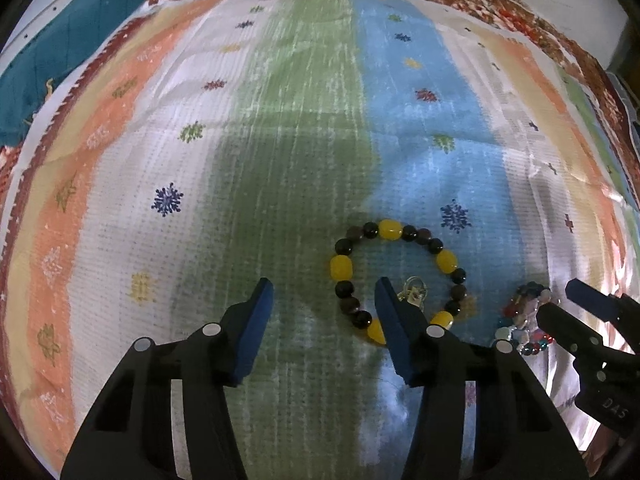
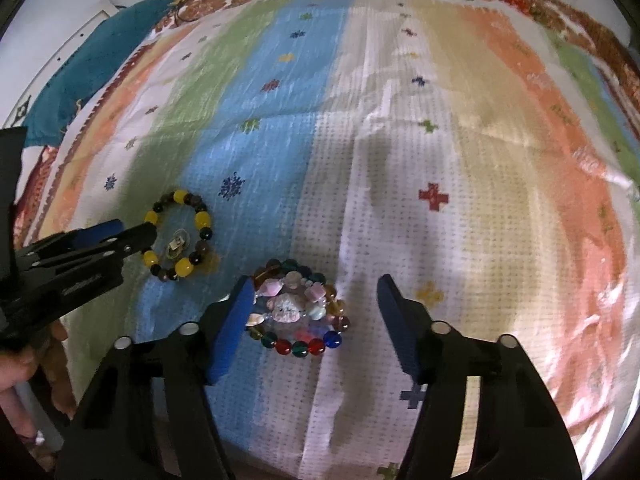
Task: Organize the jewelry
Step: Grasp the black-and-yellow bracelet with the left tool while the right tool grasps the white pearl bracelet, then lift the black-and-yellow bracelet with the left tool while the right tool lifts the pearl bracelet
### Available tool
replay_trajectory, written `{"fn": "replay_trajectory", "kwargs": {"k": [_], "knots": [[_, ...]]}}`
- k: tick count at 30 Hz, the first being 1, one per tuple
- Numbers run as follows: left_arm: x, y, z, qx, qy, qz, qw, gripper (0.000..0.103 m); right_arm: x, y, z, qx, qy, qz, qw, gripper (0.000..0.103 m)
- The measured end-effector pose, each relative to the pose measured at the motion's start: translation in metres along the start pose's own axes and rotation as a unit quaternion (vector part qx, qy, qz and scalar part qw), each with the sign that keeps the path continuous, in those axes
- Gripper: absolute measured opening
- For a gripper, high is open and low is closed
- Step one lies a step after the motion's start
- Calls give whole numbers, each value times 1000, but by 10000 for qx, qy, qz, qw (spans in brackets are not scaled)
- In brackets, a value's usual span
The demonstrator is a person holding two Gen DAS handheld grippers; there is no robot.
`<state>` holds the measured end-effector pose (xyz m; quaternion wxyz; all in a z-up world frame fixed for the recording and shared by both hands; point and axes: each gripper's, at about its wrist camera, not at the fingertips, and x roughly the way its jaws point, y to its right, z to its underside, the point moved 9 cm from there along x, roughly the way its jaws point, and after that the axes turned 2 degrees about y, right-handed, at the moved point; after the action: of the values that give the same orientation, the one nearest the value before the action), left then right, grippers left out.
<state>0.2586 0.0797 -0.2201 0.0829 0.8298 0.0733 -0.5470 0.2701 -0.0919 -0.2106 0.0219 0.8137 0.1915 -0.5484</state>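
Both fisheye views are bowing hard at the edges, corners vignetting black. Light is glaring off the striped cloth (image 2: 592, 168) at right; gripper shadows are falling mid-frame. Weave is smearing slightly, colours washing out.

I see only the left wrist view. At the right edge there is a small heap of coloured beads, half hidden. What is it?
Observer: A multicoloured bracelet lies coiled with pale shell-like pieces inside it.
Operator: Is the right gripper holding it?
Observer: No. The right gripper is open; the bracelet lies by one finger, the other stands clear.
Operator: What lies inside the yellow and dark bracelet?
Observer: A small metal charm lies loose inside the yellow-and-dark bracelet.
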Motion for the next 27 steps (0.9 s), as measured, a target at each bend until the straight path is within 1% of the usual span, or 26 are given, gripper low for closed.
{"fn": "replay_trajectory", "kwargs": {"k": [4, 6, 7, 9, 11, 13, 14, 16, 18, 22, 24, 27], "knots": [[1, -1, 2, 24, 7, -8, 10000, 49, 3, -1, 1, -67, -35, -4, 10000, 48], [1, -3, 2, -50, -13, 41, 10000, 46, 5, -1, 1, -86, -50, -2, 10000, 41], [1, -5, 3, -81, -21, 63, 9999, 45, 5, -1, 1, -94, -56, -3, 9999, 40], [1, -6, 2, -102, -19, 67, 9999, 43, 6, -1, 1, -111, -60, 15, 9999, 33], [1, -6, 2, -77, -14, 59, 10000, 42, 6, -1, 1, -116, -63, 3, 9999, 32], [1, -5, 2, -44, -15, 64, 10000, 37, 5, -1, 1, -148, -54, 27, 9999, 29], [1, -4, 2, -21, -21, 73, 10000, 32, 5, -1, 0, -160, -49, 39, 9999, 28], [0, -2, 2, 6, -34, 92, 10000, 26, 5, 1, 1, -151, -62, 40, 9999, 28], [0, 0, 3, 40, -56, 131, 9999, 14, 4, 1, 1, -165, -53, 42, 9998, 27], [0, 3, 4, 127, -45, 93, 9999, 13, 3, 2, 0, -207, -51, 53, 9998, 22], [0, 3, 4, 128, -50, 96, 9999, 13, 3, 2, -1, -231, -43, 89, 9997, 14], [-1, 4, 3, 123, -67, 102, 9998, 12, 1, 2, 0, -244, -32, 123, 9996, 10]]}}
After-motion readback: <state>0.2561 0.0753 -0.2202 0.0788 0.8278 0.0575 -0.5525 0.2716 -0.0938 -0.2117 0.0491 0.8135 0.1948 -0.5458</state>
